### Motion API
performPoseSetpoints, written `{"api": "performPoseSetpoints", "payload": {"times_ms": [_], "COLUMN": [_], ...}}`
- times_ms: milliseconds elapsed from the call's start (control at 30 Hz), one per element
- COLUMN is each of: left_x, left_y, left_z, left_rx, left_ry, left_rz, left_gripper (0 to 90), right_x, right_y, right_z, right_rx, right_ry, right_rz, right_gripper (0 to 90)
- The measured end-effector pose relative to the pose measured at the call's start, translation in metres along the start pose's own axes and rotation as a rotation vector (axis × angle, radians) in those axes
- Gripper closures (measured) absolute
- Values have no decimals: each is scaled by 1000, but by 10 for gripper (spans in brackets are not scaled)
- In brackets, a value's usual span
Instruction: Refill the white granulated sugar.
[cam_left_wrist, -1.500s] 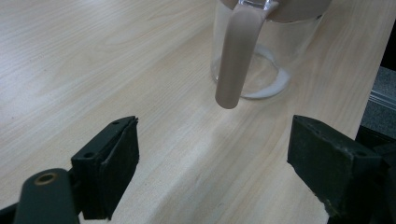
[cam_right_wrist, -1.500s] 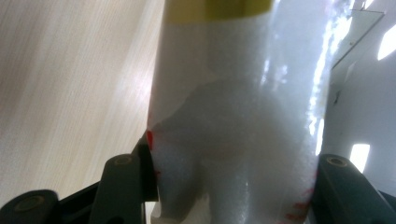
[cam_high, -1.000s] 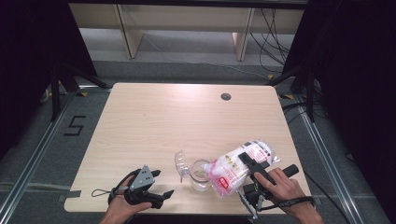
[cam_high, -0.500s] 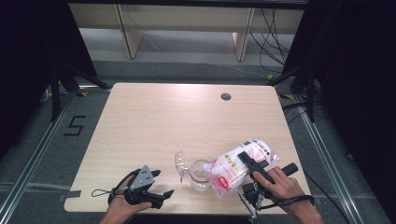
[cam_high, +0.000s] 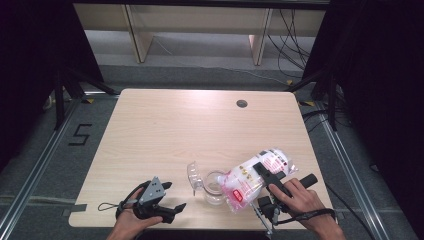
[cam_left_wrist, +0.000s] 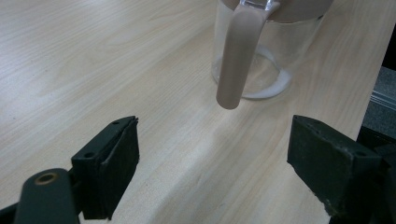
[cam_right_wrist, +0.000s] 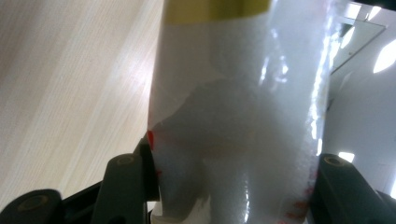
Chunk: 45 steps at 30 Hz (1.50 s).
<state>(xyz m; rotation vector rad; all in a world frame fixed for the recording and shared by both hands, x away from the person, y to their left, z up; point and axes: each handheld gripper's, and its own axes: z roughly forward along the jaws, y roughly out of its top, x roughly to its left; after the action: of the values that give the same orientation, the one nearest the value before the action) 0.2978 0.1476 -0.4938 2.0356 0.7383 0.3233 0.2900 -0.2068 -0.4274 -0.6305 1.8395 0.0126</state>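
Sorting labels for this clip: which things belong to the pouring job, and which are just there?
In the job:
- clear plastic bag of white powder, clamped in the right gripper
- clear glass jug, open lid
- left gripper, open

Just there:
- round grommet hole
- wooden table

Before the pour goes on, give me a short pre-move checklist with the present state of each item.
1. Right gripper clamped on the bag: ok, both jaws press its sides in the right gripper view.
2. Bag tilted with its low end at the jar: ok.
3. Jar upright on the table: ok.
4. Jar lid out of the way: ok, it stands open at the jar's left.
5. Left gripper steadying the jar: not ok, its jaws are open and short of the handle.
6. Powder landing inside the jar: cannot tell; a white ring lies at its base.
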Motion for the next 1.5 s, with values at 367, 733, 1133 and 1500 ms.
{"api": "performPoseSetpoints", "payload": {"times_ms": [367,733,1133,1500], "left_x": [-1,0,0,0], "left_y": [0,0,0,0], "left_z": [0,0,0,-1], "left_rx": [-2,3,3,0], "left_ry": [-1,-3,-3,7], "left_rz": [-7,3,0,6], "left_gripper": [164,164,164,164], "right_x": [-1,0,-2,-2], "right_y": [0,1,3,5], "right_z": [-1,-2,-3,-3], "right_rx": [15,42,41,41], "right_ry": [-12,2,1,10], "right_rz": [-16,-20,-33,-28], "right_gripper": [499,502,504,508]}}
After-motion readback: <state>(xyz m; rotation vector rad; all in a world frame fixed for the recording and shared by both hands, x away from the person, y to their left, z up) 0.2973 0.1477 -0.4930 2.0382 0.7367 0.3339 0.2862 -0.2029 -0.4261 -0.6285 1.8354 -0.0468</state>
